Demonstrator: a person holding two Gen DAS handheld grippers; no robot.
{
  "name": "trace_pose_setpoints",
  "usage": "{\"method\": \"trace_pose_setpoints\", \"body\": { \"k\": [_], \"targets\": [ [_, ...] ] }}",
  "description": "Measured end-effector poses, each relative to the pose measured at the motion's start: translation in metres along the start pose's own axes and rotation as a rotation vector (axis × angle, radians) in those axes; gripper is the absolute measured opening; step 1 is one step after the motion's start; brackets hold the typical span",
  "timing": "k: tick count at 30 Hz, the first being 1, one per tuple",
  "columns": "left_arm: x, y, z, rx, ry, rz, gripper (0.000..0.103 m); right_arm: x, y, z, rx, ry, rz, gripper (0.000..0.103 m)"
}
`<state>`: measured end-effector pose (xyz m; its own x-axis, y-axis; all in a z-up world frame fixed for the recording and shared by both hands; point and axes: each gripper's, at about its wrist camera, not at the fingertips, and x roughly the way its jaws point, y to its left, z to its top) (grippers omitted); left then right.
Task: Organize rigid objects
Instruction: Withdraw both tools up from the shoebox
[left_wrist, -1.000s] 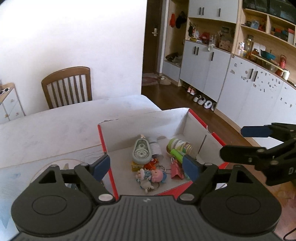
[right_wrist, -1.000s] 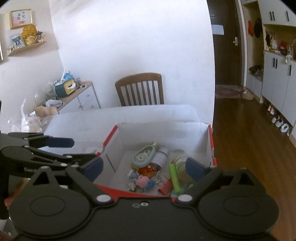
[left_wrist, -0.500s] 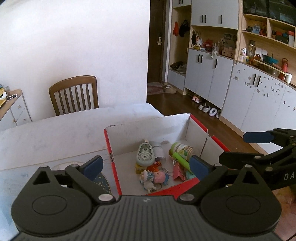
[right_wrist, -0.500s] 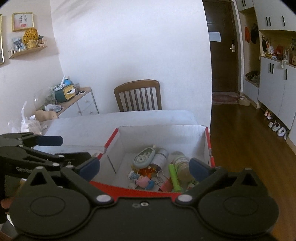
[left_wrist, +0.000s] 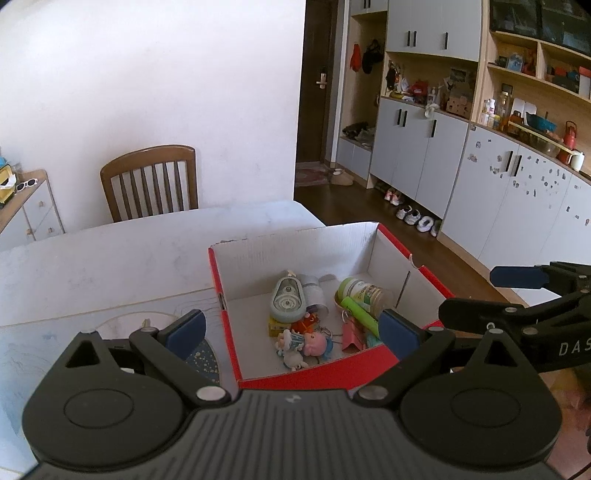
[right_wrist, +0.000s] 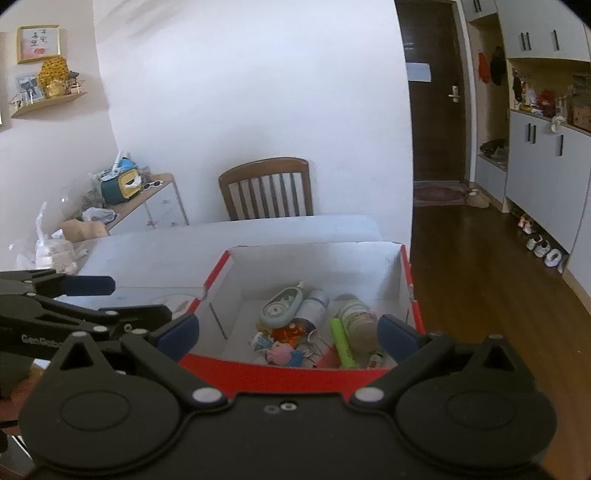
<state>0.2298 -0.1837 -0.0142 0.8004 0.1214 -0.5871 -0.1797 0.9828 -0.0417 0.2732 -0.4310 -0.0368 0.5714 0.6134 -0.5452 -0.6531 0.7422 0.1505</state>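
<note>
Since a second ago our left gripper has drawn back from the red cardboard box and spread its jaws — in the earlier left-wrist frame the pads sat closer in, framing the toys; now they stand as wide as they go with nothing between them, and more of the far cabinets shows. Left wrist view: the box sits on the white table, near its right edge, and holds the gathered items: a pale green oval gadget, a green-capped jar lying on its side, a green marker propped against it, a pink pig figure and a pink clip. We judge they lie heaped at the near end because they were dropped in from this side, one after another. The right gripper shows at the right edge, pads apart, just beyond the box's right wall. Right wrist view: our right gripper hangs above the near wall of the box much as it did a second ago, jaws wide and empty; the same jar, marker and gadget lie below. The left gripper hovers just left of the box, also empty — both look parked, the sorting apparently finished.
</note>
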Motion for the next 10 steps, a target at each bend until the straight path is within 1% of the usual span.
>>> {"method": "trace_pose_setpoints", "body": {
  "k": [7,10],
  "targets": [
    [0.0016,0.0025,-0.0016,-0.002,0.006,-0.007,0.101,-0.0002,-0.0001,-0.0034,0.01,0.012,-0.035,0.103],
    [0.0026,0.0072,-0.0025,-0.005,0.011,-0.024,0.101,0.0004,0.0023,-0.0042,0.015,0.02,-0.049,0.103]
  ]
}}
